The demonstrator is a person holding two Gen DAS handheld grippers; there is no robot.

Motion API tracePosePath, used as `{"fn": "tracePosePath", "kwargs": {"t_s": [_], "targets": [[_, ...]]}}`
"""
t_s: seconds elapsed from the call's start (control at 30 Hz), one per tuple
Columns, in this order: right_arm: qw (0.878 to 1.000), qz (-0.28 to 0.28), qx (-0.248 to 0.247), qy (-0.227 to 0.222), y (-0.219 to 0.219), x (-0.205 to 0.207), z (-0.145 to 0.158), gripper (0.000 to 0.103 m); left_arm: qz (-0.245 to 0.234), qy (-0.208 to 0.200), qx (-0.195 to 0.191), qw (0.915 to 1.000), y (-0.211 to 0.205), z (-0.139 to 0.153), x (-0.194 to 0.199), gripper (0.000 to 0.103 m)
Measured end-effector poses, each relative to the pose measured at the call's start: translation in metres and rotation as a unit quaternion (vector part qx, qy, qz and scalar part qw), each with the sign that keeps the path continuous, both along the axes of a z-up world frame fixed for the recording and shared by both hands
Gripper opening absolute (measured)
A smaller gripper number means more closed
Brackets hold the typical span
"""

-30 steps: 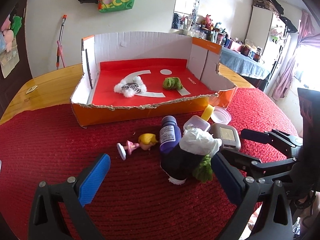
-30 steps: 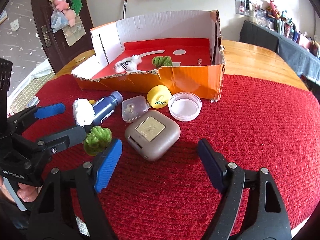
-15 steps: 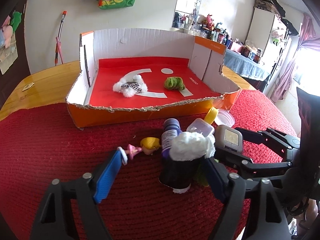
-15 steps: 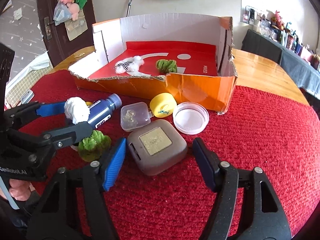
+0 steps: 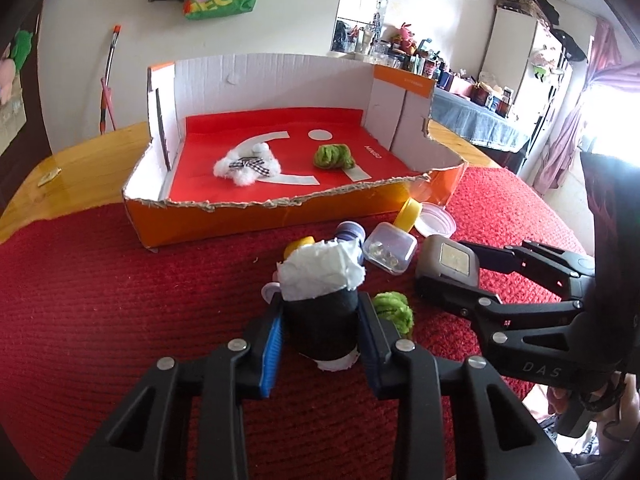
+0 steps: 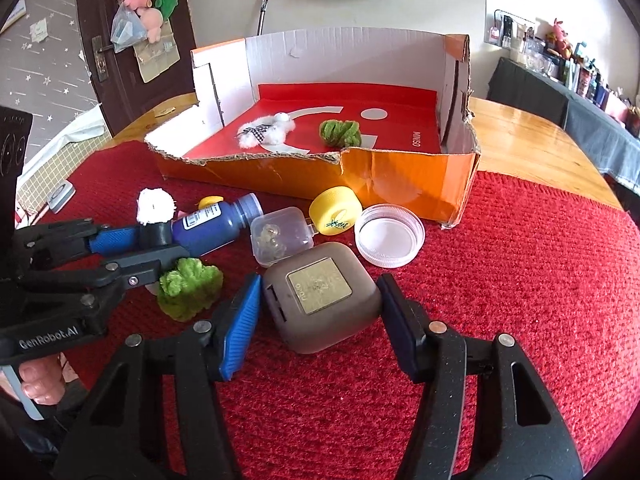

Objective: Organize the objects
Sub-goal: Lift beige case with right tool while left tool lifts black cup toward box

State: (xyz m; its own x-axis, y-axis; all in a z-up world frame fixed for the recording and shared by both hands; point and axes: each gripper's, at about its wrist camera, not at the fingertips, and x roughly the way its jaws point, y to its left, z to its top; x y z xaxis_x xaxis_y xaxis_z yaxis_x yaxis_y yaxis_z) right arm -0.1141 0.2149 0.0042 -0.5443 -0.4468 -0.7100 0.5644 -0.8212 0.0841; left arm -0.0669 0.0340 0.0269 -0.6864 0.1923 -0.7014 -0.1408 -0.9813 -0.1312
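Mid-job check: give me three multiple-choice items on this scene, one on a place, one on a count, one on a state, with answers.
1. Where does the yellow cap lie?
A. inside the box
B. on the red mat, in front of the box
C. on the bare wood

2. How many things lie inside the cardboard box?
A. two
B. four
C. none

3. What stands between the right gripper fingers?
A. the blue bottle
B. nothing
C. the brown case

Answers: 1 B, it rests on the mat beside the clear lid. 2 A, a white fluffy toy and a green tuft. 3 C, the brown case sits between the closing jaws.
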Motion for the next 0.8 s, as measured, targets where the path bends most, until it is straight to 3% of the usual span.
{"fn": "tracePosePath", "kwargs": {"t_s": [0.8], "targets": [[0.998,0.035,-0.049,0.010,-0.013,0.011,0.031,0.057,0.021,0.020,0.027,0.9992,-0.026,0.026,0.001,0.035]]}}
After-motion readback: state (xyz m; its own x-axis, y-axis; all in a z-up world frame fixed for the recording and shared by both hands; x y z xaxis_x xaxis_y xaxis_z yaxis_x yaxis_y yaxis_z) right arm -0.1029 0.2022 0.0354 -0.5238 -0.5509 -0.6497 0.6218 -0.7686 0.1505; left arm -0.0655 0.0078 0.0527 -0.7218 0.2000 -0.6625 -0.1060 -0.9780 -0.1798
